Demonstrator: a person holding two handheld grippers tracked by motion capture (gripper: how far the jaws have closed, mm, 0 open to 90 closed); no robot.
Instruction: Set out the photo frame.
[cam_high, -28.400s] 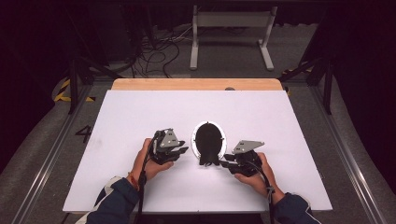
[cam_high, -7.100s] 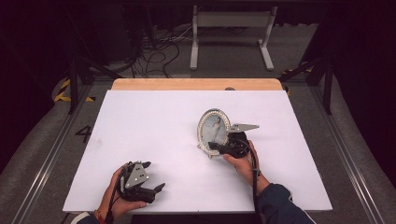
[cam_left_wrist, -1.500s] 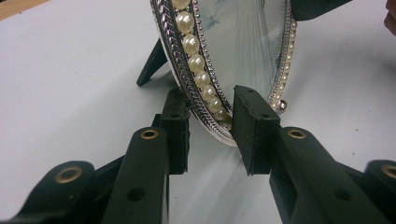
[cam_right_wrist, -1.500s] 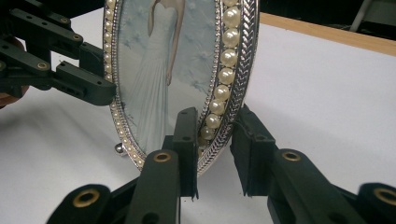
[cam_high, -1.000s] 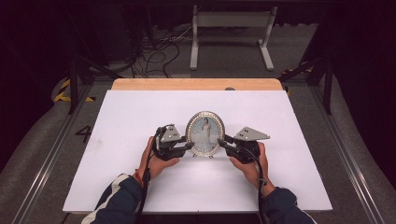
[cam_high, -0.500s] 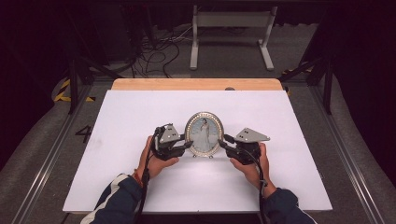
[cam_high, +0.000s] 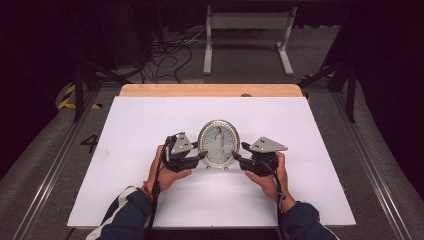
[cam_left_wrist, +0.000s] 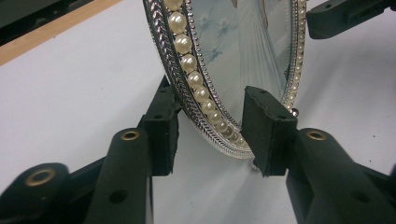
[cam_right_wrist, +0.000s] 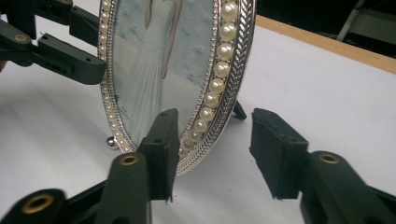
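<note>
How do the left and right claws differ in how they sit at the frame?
The left claw takes the frame at its lower left edge; the right claw takes the lower right. The left jaws sit nearer the rim, the right jaws gape wider, one standing clear behind. Both are open and straddle the beaded rim.

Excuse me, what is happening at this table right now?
A person holds a two-jaw gripper in each hand at a white table. An oval picture frame with a pearl border stands upright between them. The left gripper has its jaws on either side of the frame's lower edge, and the right gripper does the same at the other side. Both look open, with a gap showing at the rim, so the frame seems to stand on its own.
</note>
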